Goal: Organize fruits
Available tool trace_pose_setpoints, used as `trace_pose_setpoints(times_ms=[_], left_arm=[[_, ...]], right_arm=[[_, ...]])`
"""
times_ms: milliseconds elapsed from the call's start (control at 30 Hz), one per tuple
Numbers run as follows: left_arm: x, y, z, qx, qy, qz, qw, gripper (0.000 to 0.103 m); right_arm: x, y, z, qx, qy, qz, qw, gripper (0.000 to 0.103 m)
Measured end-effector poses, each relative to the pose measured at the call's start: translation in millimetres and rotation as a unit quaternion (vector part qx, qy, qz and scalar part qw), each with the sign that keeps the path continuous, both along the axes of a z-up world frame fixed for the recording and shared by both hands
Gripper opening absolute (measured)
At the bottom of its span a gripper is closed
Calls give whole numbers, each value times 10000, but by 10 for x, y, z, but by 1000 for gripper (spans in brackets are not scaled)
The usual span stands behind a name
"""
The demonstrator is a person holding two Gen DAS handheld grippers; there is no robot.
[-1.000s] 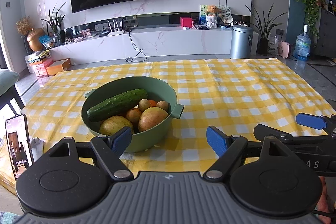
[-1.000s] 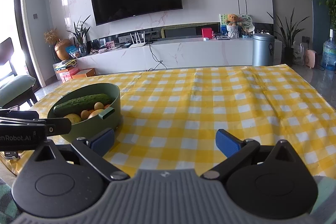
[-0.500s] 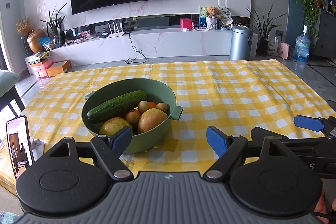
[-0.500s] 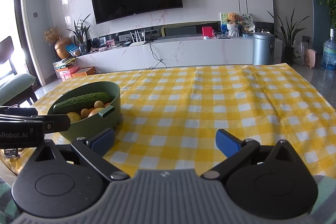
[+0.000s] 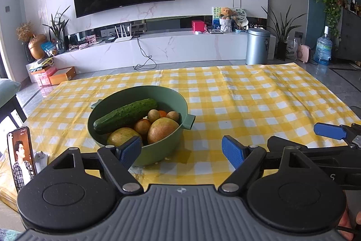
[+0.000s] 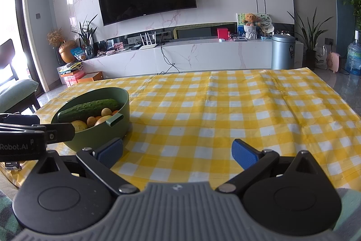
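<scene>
A green bowl stands on the yellow checked tablecloth. It holds a cucumber, two large yellow-red fruits and several small round fruits. My left gripper is open and empty just in front of the bowl, its left pad at the bowl's near wall. My right gripper is open and empty, to the right of the bowl, over the cloth. The cucumber also shows in the right wrist view.
A phone stands upright at the table's left near corner. The right gripper's blue pad shows at the right edge of the left wrist view. Beyond the table are a TV wall, a low cabinet and a metal bin.
Both grippers have risen or pulled back slightly, so the bowl sits a little lower in the views. Both stay open. Nothing was picked up.
</scene>
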State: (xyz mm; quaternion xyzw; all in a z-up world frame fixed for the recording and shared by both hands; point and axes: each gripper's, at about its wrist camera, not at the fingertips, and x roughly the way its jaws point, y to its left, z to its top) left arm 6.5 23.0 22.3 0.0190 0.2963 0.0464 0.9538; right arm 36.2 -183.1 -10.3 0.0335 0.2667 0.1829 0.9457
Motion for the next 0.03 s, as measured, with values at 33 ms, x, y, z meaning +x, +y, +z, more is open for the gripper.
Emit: trace_pose_setpoints(times_ms=[33], left_arm=[[0, 0, -2, 8, 0, 6, 10000, 95]], right_arm=[[-1, 0, -1, 0, 1, 1, 10000, 99]])
